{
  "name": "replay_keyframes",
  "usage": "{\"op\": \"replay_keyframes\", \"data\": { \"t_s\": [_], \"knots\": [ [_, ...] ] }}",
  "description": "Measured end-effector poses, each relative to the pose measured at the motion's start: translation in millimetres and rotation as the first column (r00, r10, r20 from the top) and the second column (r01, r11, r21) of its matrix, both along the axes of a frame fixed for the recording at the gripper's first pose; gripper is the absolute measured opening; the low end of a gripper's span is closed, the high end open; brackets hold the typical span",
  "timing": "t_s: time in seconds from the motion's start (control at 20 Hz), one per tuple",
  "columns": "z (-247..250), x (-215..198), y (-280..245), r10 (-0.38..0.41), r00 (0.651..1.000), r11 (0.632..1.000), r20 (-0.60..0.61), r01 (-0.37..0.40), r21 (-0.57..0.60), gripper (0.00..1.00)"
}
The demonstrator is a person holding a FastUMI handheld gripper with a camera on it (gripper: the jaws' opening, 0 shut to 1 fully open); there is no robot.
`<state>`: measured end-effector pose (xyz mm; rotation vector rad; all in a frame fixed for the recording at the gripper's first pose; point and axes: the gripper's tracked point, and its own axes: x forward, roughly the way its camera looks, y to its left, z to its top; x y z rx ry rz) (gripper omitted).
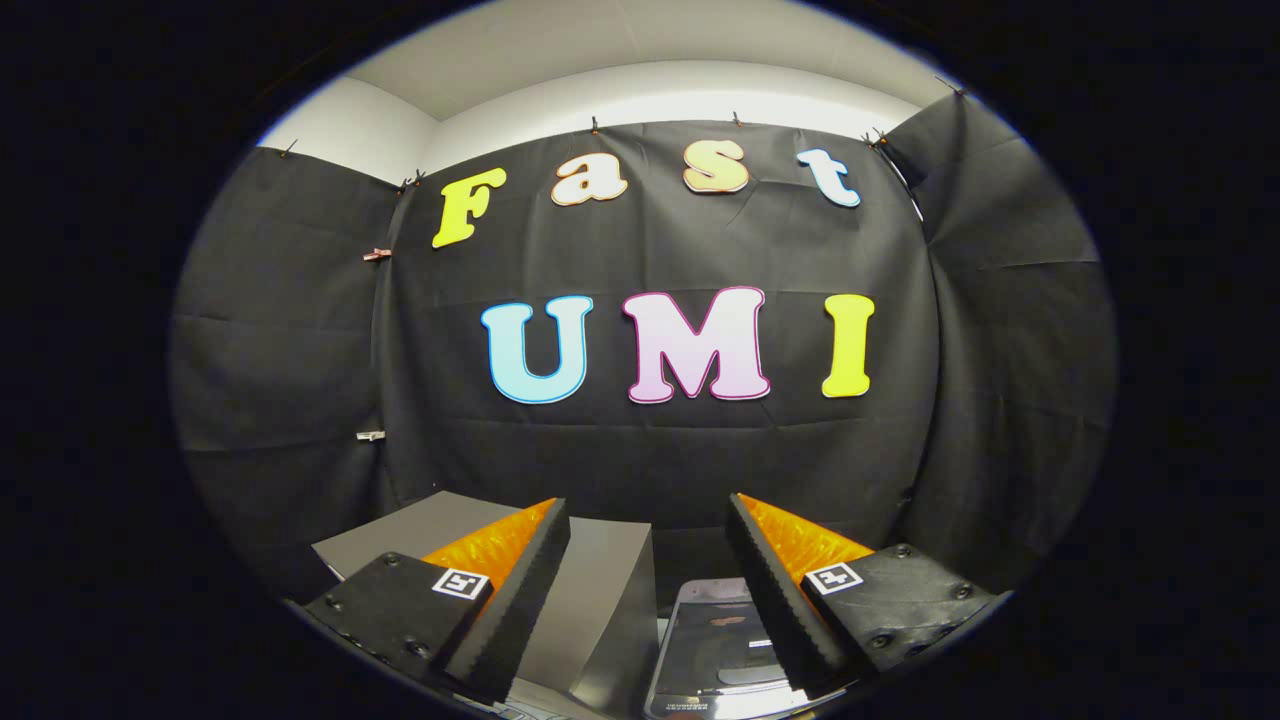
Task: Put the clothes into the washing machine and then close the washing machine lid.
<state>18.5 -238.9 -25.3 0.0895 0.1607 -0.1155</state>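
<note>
Gripper (pixel 648 575) up high, jaws wide open, nothing held.

It looks over the grey box (pixel 590 590) and washer lid (pixel 715 640) below (probably scouting; clothes unseen).

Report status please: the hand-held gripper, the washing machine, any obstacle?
Hand-held gripper open, holding nothing. Washing machine lid below, between the fingers, looks closed. Grey box left of it. Clothes not seen.

The tongs (pixel 648 520) had black ribbed pads, orange fingers, screwed black mounts, and square black-and-white markers.
</note>
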Motion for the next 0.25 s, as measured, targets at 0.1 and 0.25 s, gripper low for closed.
{"op": "replay_keyframes", "data": {
  "t_s": [0.1,0.25],
  "knots": [
    [-0.1,0.5,4.3,0.015,1.000,1.000,-0.008,-0.015,-0.011,0.99],
    [-1.0,0.1,8.0,0.019,1.000,1.000,-0.015,-0.019,-0.011,0.99]
  ]
}}
